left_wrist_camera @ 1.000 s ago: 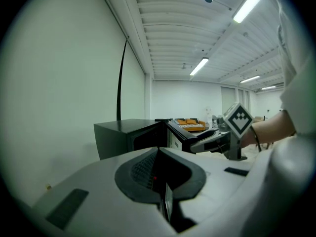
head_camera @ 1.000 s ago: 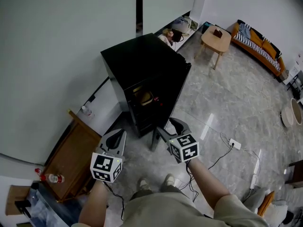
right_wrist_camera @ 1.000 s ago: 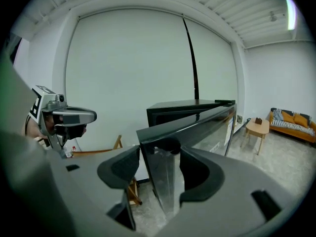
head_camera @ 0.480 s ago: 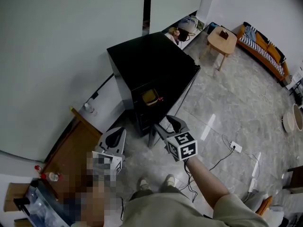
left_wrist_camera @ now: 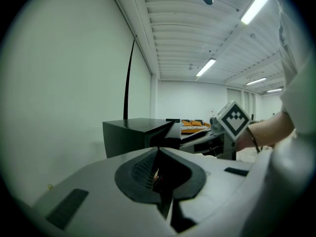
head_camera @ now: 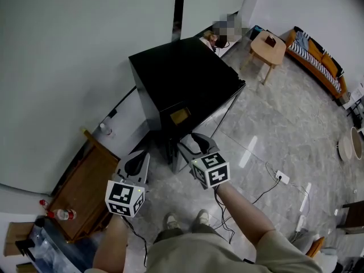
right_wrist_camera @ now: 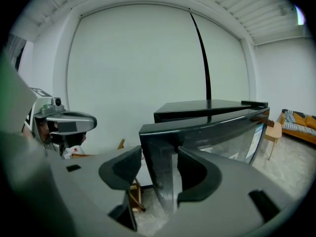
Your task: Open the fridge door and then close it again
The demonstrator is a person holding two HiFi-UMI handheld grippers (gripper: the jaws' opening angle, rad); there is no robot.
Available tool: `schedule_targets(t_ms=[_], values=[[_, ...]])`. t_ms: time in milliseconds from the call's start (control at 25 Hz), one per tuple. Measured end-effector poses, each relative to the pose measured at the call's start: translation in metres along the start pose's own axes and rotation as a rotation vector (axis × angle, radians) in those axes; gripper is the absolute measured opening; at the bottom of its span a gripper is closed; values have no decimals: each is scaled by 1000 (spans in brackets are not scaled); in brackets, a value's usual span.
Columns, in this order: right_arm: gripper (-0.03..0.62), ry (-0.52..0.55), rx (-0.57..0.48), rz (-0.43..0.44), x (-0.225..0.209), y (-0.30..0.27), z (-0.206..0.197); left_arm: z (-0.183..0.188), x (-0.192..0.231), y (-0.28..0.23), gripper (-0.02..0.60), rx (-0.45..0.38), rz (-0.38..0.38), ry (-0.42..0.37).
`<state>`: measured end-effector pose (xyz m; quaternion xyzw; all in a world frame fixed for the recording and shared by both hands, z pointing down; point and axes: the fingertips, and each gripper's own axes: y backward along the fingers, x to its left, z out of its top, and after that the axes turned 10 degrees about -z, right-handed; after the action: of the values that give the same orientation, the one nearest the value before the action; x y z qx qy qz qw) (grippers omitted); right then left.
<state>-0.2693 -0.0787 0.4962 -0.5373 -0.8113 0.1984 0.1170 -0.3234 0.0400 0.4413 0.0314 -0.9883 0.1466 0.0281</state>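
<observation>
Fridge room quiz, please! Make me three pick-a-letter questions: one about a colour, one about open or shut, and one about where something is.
1. What colour is the fridge?
A) black B) white C) red
2. How are the left tongs?
A) wide open B) holding a bottle C) shut and empty
3. Where is the little wooden table?
A) on the fridge B) near the sofa C) under the left tongs

Answers: 1 A, its top and sides are black. 2 C, the left gripper view shows the jaws together with nothing between them. 3 B, it stands on the floor by the sofa.
</observation>
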Motion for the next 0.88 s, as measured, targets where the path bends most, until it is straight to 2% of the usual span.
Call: schedule_targets(t_ms=[520, 800, 880], values=[[192, -24, -8, -5, 3, -39, 18, 0, 17, -9, 8, -1, 5, 14], [129, -96, -4, -23, -3, -56, 27, -1, 21, -4, 8, -2, 19, 19], [129, -103, -4, -26, -4, -59, 27, -1, 21, -4, 8, -3, 23, 19]])
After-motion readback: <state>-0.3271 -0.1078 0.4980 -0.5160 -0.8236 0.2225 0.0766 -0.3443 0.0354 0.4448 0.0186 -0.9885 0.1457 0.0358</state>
